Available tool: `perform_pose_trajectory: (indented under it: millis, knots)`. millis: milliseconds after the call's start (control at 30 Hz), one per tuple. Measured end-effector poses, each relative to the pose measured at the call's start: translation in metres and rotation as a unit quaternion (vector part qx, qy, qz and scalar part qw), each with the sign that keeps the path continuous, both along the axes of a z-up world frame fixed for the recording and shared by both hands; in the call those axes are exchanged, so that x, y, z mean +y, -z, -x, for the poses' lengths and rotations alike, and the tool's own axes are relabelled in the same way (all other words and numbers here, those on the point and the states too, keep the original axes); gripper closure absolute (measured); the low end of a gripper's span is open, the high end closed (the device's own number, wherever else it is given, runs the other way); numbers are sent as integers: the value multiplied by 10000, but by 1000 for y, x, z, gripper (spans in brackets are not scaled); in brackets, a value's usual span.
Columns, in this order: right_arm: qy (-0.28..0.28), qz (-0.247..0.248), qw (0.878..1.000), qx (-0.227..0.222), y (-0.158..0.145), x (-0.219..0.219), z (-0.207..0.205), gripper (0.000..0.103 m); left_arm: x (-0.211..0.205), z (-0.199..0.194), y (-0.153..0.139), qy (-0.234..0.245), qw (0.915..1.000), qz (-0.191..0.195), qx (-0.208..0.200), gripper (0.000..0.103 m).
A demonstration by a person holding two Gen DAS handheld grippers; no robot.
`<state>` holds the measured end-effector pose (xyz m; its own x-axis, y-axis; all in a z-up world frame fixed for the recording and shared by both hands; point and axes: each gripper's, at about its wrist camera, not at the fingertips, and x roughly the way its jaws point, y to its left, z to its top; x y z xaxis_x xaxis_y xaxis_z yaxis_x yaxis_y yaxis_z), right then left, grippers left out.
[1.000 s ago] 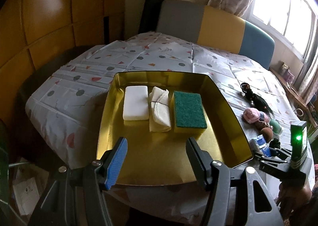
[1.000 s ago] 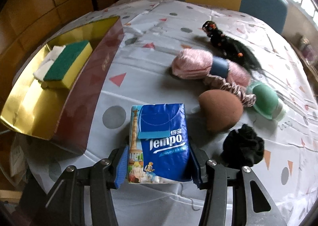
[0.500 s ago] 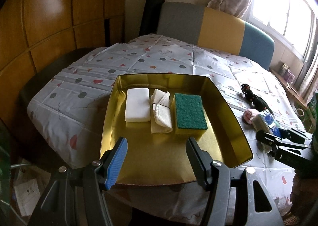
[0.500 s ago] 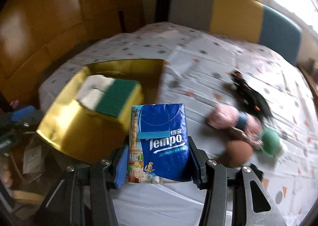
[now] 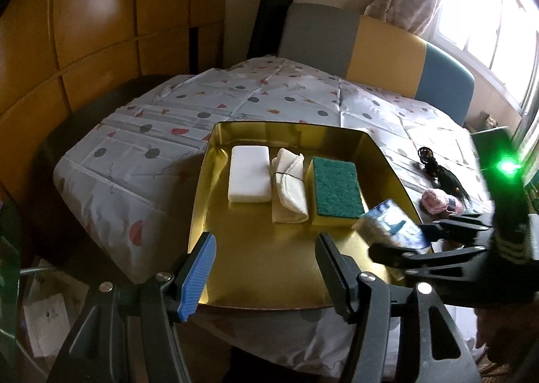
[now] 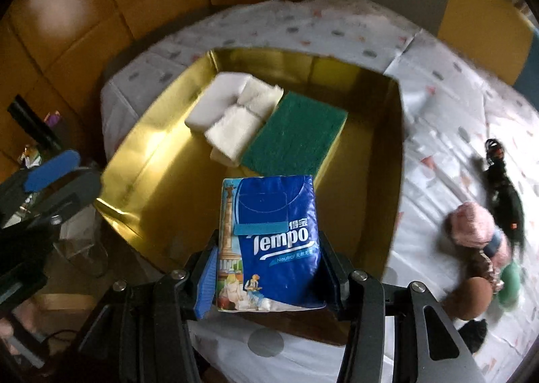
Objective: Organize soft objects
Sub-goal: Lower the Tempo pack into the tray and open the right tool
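Right gripper [image 6: 267, 276] is gripping a blue plastic-wrapped Tempo tissue pack [image 6: 269, 241] by its two long sides, pads pressing in on both. The pack's long axis is running straight out along the fingers, its far end pointing at the row already lying in the shallow gold metal tray [image 6: 394, 153].

That row is sitting toward the tray's far edge: a white rectangular foam block [image 5: 249, 174] on the left, a folded cream cloth tied with a thread [image 5: 289, 190] in the middle, a green-topped yellow scouring sponge [image 5: 335, 190] on the right, each touching the next.

In the left wrist view the pack [image 5: 390, 224] is hanging over the tray's right edge, just beside the sponge's near right corner. Bare gold floor is lying in front of the row, toward the near edge; that looks like the likely drop spot.

Left gripper [image 5: 266, 265] is hovering over the tray's near edge, fingers standing wide, nothing between them. The right one is plainly nearer the job.

Hard to read: the right gripper is blurring in the left view, and the pack's underside is hidden. The remaining soft things on the spotted tablecloth [image 5: 141, 160] beyond the tray's right edge, a pink yarn ball [image 6: 471, 224] among them, are smearing together.
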<state>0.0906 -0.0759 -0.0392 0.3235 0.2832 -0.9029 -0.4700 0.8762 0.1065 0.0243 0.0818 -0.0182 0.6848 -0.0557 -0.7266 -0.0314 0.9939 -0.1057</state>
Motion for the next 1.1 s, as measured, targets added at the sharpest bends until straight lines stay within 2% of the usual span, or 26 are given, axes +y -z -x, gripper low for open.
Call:
perform_pose_trajectory:
  millis: [267, 500, 600, 700, 733, 1100]
  knots:
    - [13, 574, 9981, 227, 32, 13, -10, 51, -3, 1, 1, 26, 10000, -29, 18, 41]
    - [339, 973, 9947, 15, 42, 16, -37, 51, -7, 2, 2, 86, 9999, -88, 49, 41]
    - [602, 938, 9937, -92, 42, 10, -44, 49, -8, 3, 3, 84, 9999, -92, 57, 41]
    - [707, 727, 9946, -201, 36, 2, -40, 31, -7, 4, 3, 59, 9999, -81, 63, 41]
    - [733, 685, 9945, -310, 32, -1, -36, 28, -7, 4, 3, 55, 9999, -84, 71, 41]
    - [1075, 89, 9889, -1017, -5, -30, -1, 20, -15, 7, 1, 127, 9998, -147, 48, 41]
